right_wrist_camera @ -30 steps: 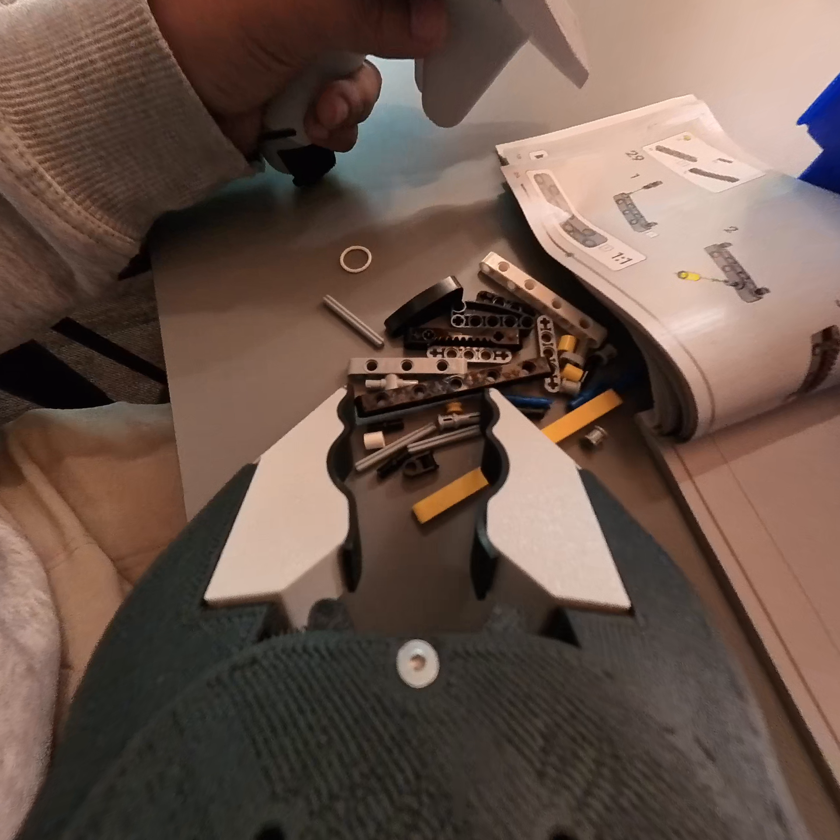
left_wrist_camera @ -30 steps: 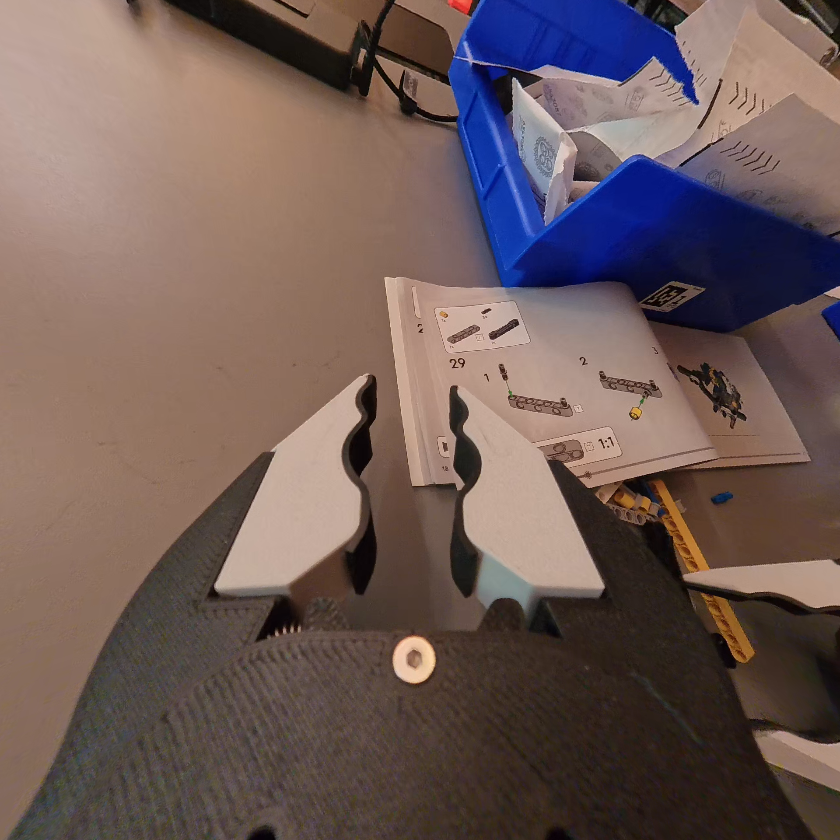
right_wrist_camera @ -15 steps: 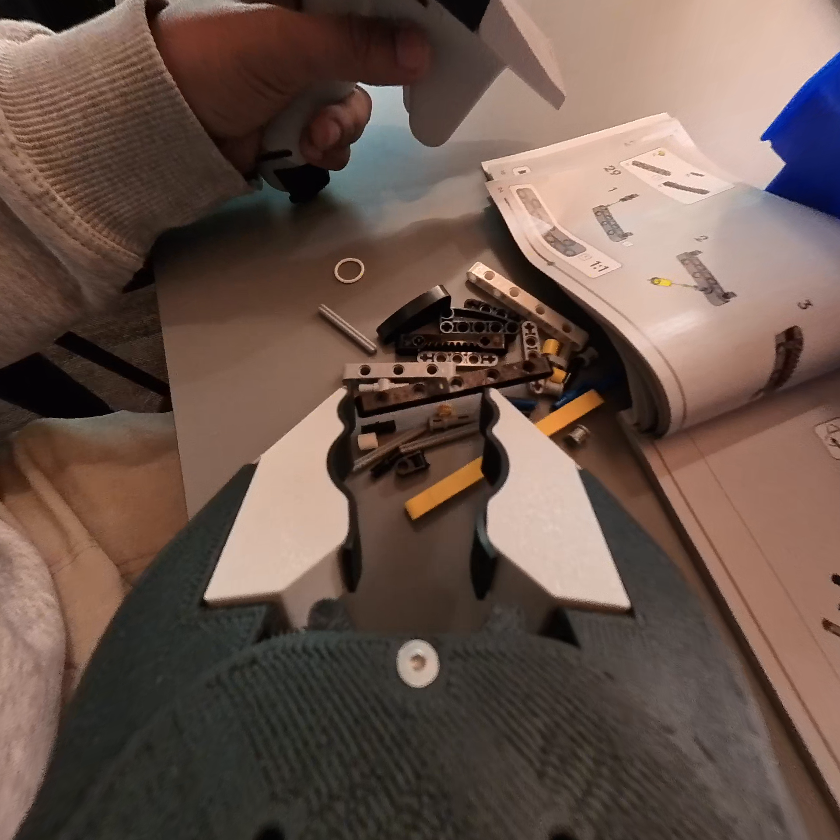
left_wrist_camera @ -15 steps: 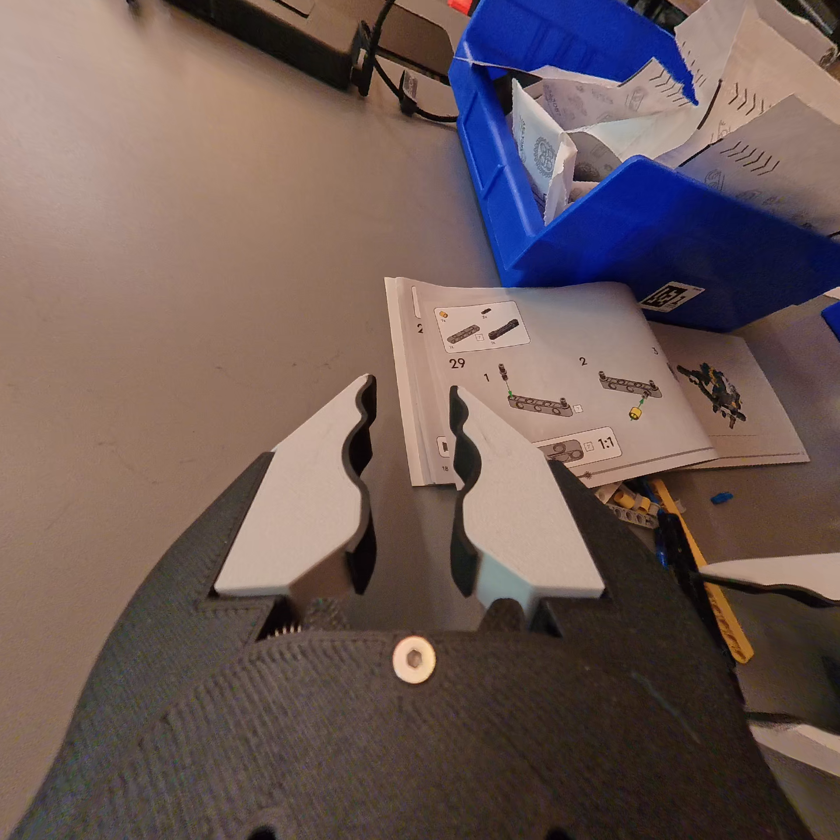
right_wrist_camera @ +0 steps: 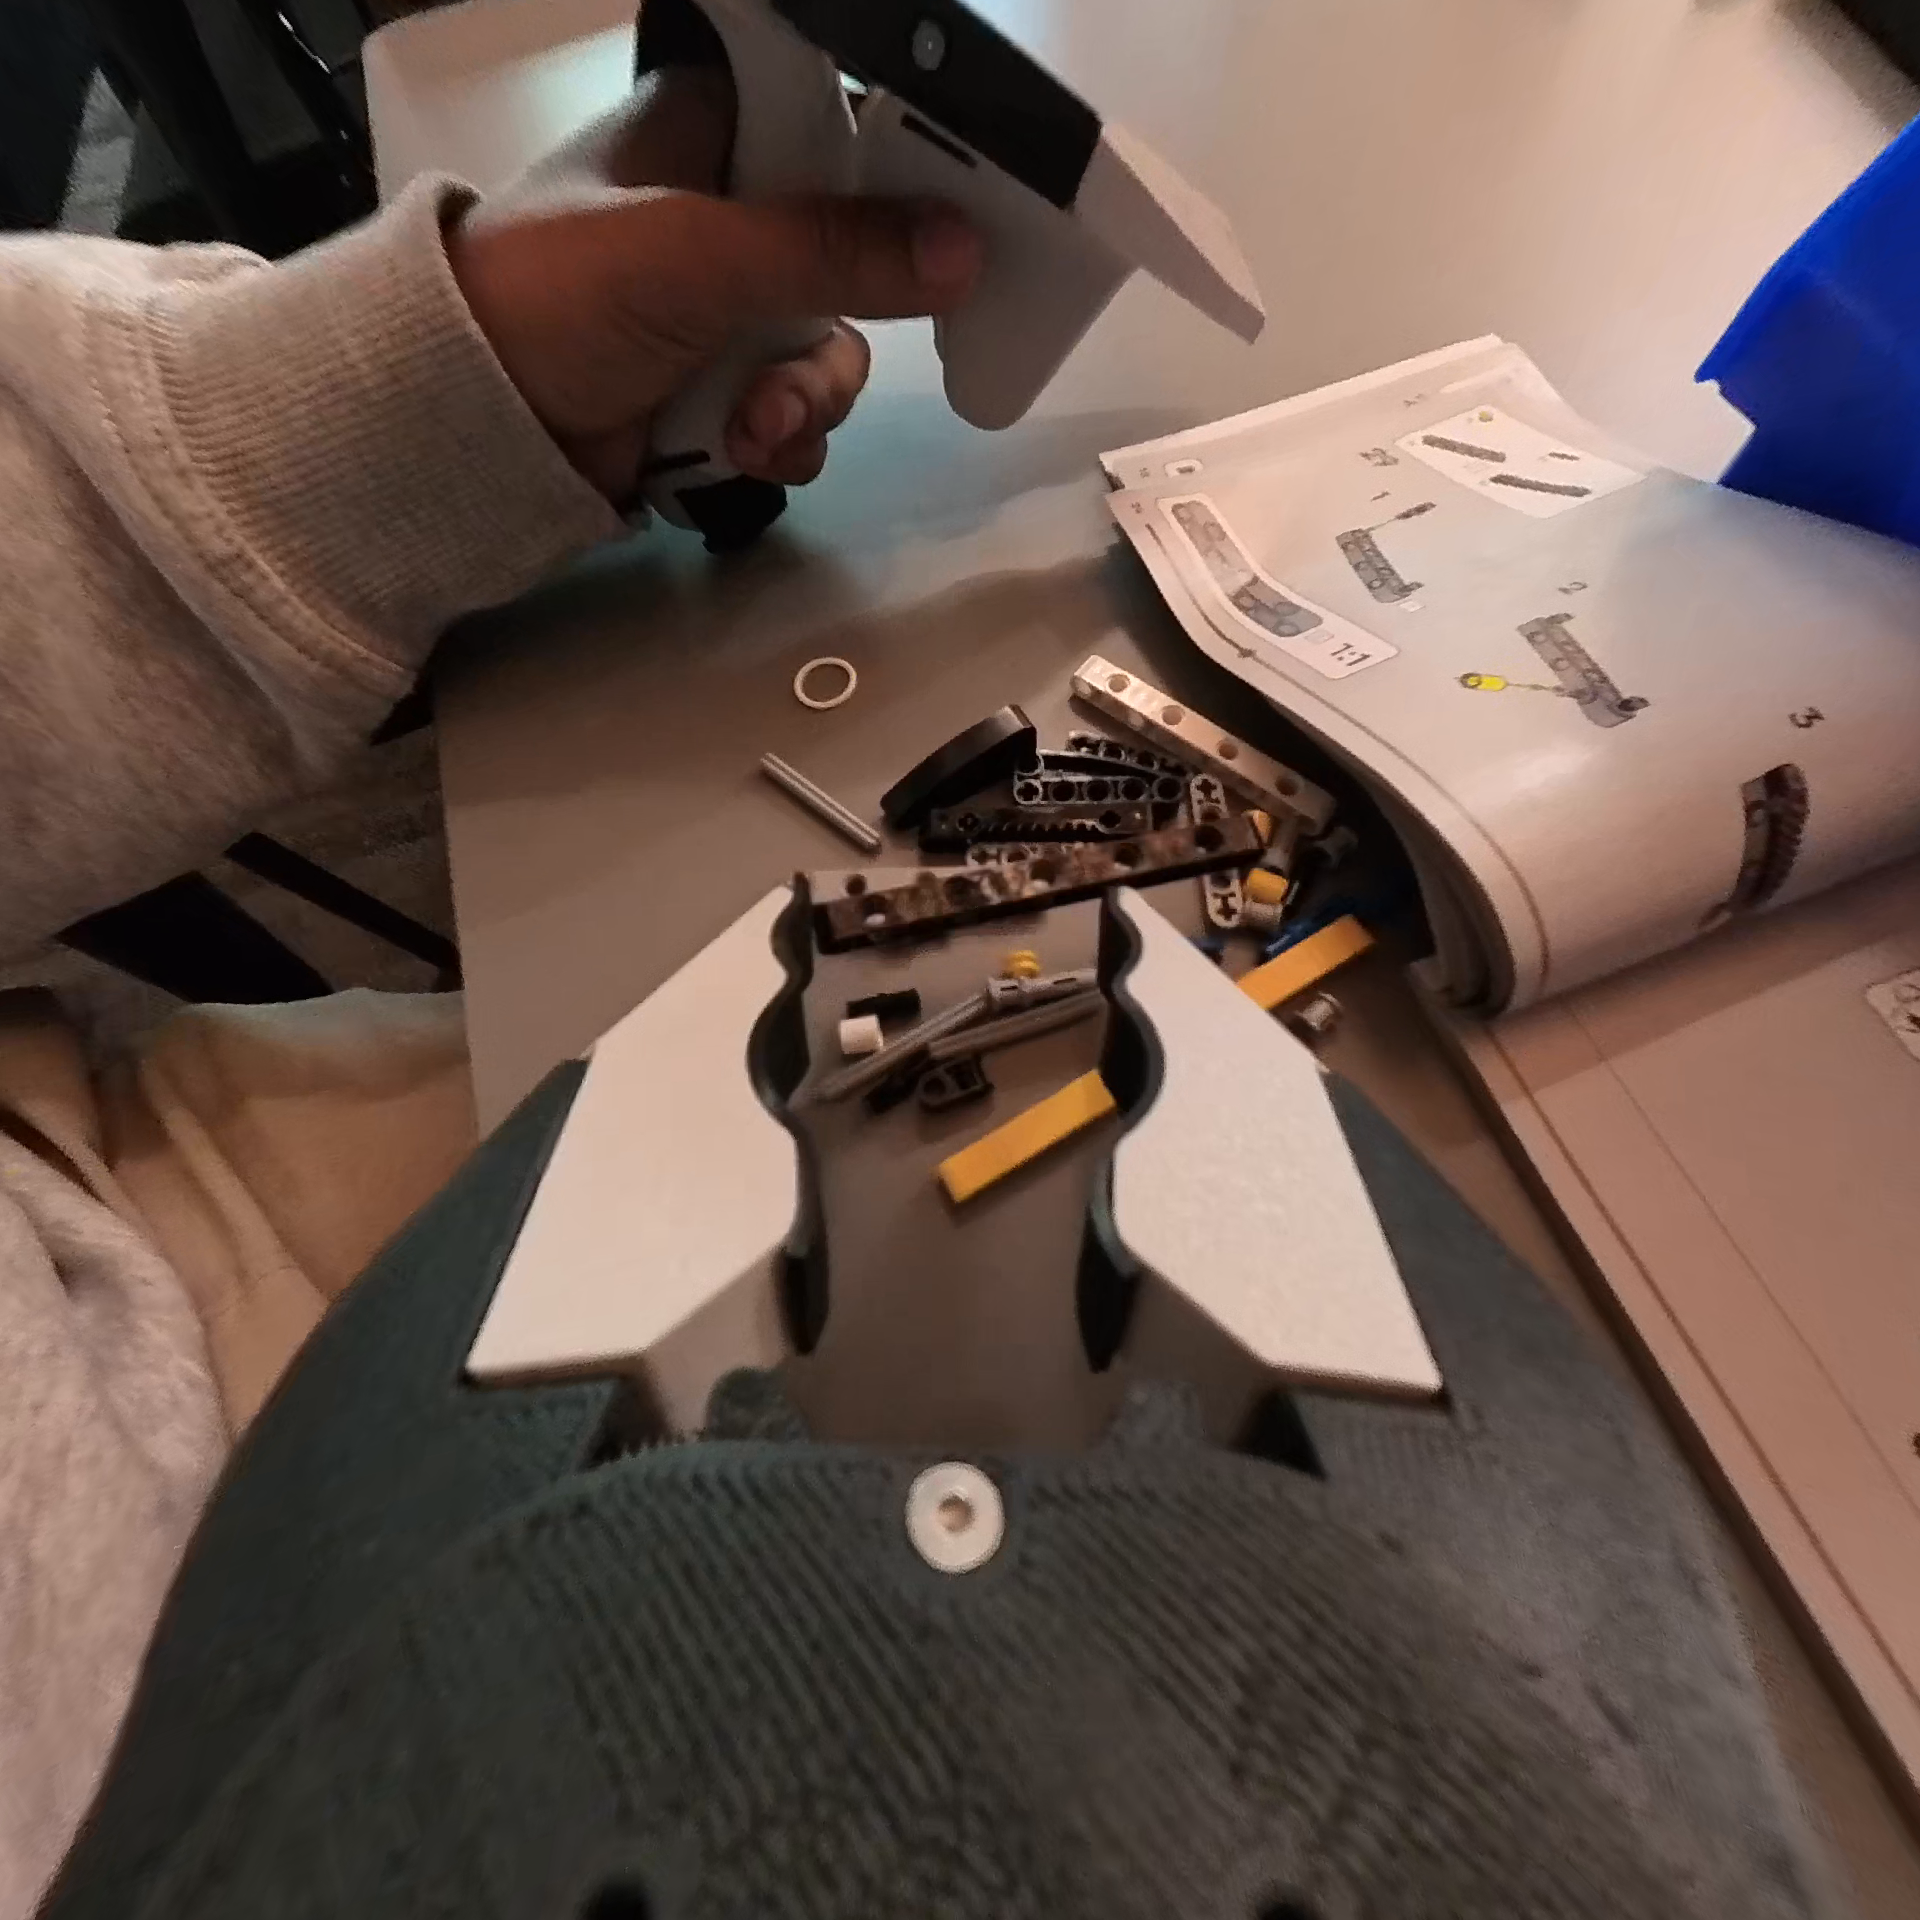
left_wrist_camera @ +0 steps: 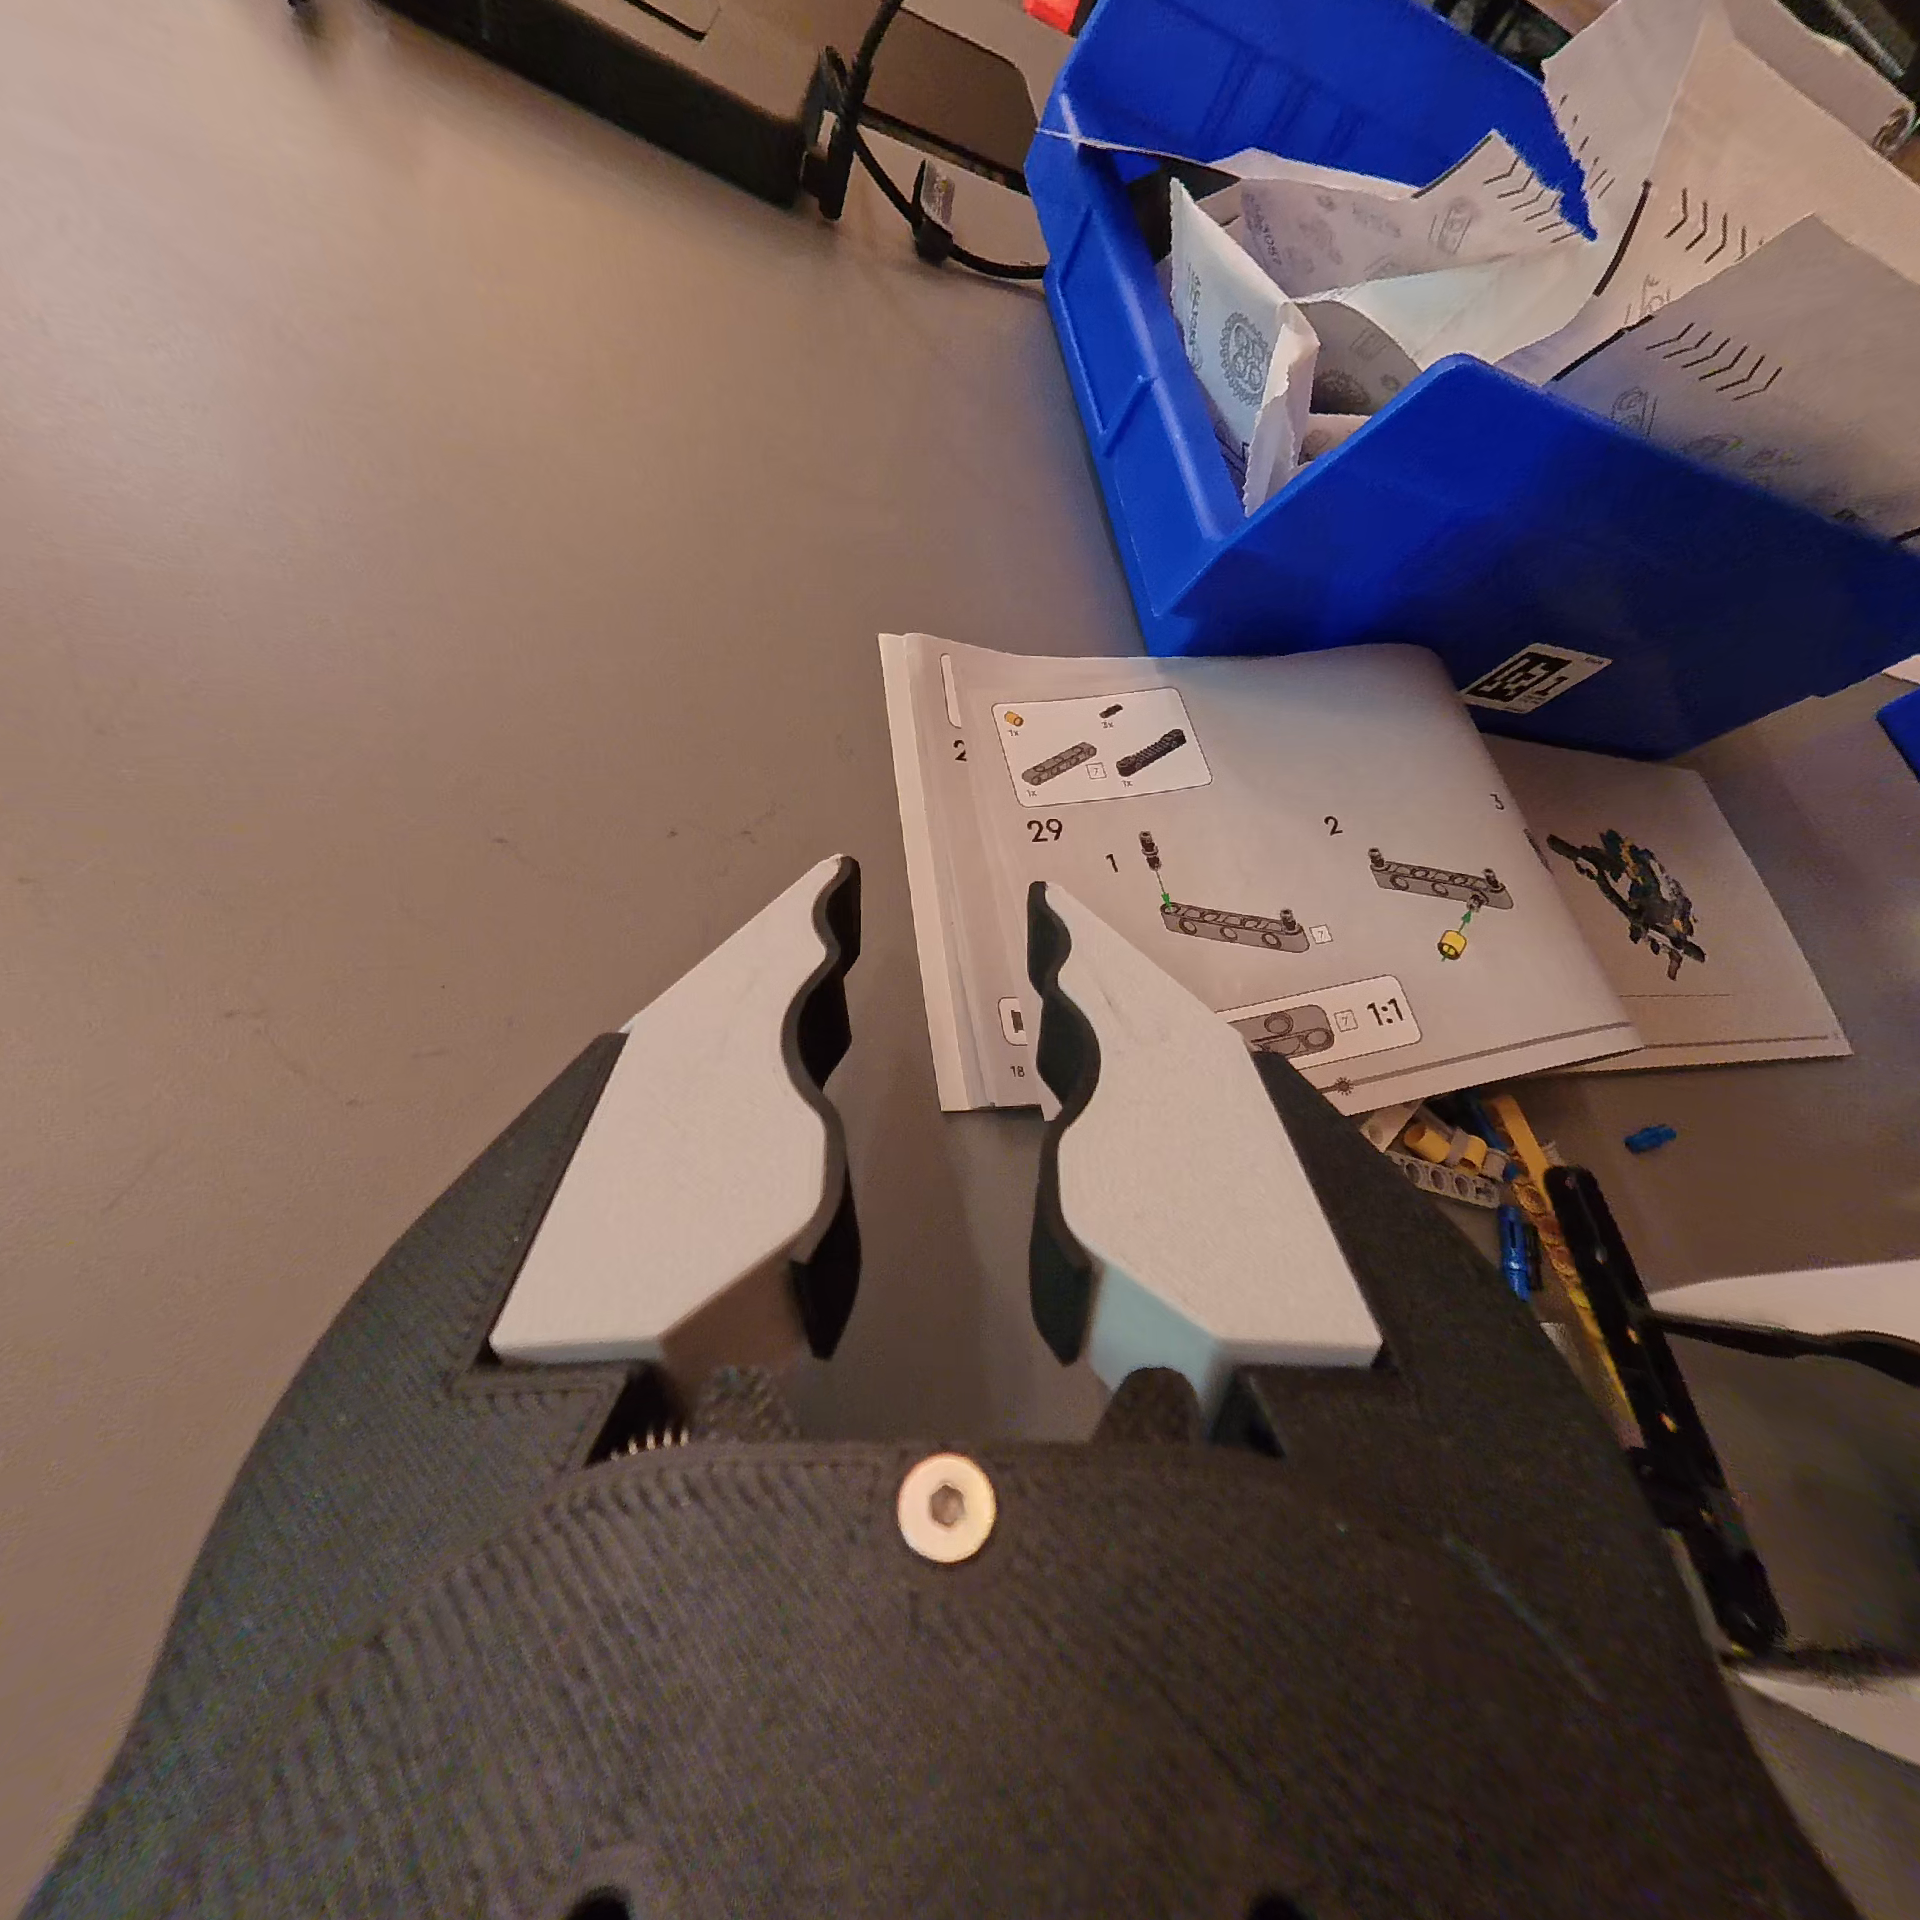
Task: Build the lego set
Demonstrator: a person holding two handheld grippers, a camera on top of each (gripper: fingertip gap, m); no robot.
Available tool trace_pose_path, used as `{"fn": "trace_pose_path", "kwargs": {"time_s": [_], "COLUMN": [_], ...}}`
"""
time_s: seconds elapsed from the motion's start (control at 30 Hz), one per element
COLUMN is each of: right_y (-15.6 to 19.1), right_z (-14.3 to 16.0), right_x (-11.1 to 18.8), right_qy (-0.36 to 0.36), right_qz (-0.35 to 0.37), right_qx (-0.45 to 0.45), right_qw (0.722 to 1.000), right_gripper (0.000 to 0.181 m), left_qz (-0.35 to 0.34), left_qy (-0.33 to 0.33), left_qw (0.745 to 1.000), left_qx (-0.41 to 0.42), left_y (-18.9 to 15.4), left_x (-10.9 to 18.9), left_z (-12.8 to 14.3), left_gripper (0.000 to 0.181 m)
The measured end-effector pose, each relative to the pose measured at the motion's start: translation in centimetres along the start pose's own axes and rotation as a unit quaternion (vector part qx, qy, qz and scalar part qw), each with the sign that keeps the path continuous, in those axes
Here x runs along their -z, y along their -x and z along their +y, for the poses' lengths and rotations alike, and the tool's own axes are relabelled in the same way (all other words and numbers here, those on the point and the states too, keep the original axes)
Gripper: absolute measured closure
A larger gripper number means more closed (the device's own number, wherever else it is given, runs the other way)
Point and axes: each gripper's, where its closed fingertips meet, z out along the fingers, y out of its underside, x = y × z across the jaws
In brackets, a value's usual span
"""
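Note:
A pile of lego parts [right_wrist_camera: 1101, 800] lies on the grey table beside the open instruction booklet [right_wrist_camera: 1558, 727]. My right gripper [right_wrist_camera: 951, 894] is open just above the pile. A long black beam [right_wrist_camera: 1184, 847] lies across its fingertips; I cannot tell if they touch it. A yellow beam [right_wrist_camera: 1029, 1143], grey axles and small pins lie between its fingers. My left gripper [left_wrist_camera: 943, 883] is open and empty at the booklet's [left_wrist_camera: 1247, 862] left edge. The black beam [left_wrist_camera: 1642, 1403] and one of the right gripper's fingers [left_wrist_camera: 1808, 1304] show at the right of the left wrist view.
A blue bin [left_wrist_camera: 1507, 561] full of paper bags stands behind the booklet. A black device with cables [left_wrist_camera: 623, 94] lies at the far back. A white ring [right_wrist_camera: 824, 683] and a grey axle [right_wrist_camera: 821, 800] lie apart from the pile. A hand [right_wrist_camera: 675, 312] holds the left gripper. The table edge [right_wrist_camera: 457, 935] is close on the left.
My right gripper has moved forward into the pile, and the black beam now sits at its fingertips. In the left wrist view the black beam has come over the yellow one. The left gripper has not moved.

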Motion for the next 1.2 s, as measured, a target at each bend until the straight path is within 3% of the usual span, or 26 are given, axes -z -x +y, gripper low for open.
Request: {"fn": "trace_pose_path", "kwargs": {"time_s": [0.03,0.4,0.67,1.07,1.13,1.2], "right_y": [0.2,2.3,2.9,2.7,2.8,2.4], "right_z": [-0.3,-4.9,-6.5,-6.1,-6.0,-6.0], "right_x": [0.2,3.5,5.2,4.9,4.8,4.7], "right_qy": [-0.011,-0.165,-0.217,-0.204,-0.200,-0.194], "right_qz": [-0.008,-0.113,-0.142,-0.126,-0.116,-0.088], "right_qx": [-0.004,-0.047,-0.049,-0.036,-0.019,-0.004], "right_qw": [1.000,0.979,0.965,0.970,0.973,0.977], "right_gripper": [0.126,0.127,0.127,0.127,0.149,0.142], "left_qz": [0.000,0.000,0.000,0.001,0.001,0.000], "left_qy": [0.000,0.000,0.000,0.000,0.000,0.000], "left_qw": [1.000,1.000,1.000,1.000,1.000,1.000], "left_qx": [0.000,0.000,0.000,0.001,0.001,0.001], "left_y": [0.0,0.0,0.0,0.0,0.0,0.0], "left_x": [0.0,0.0,0.0,0.0,0.0,0.0], "left_z": [0.0,0.0,0.0,0.0,0.0,0.0], "left_gripper": [0.150,0.150,0.150,0.150,0.150,0.150]}}
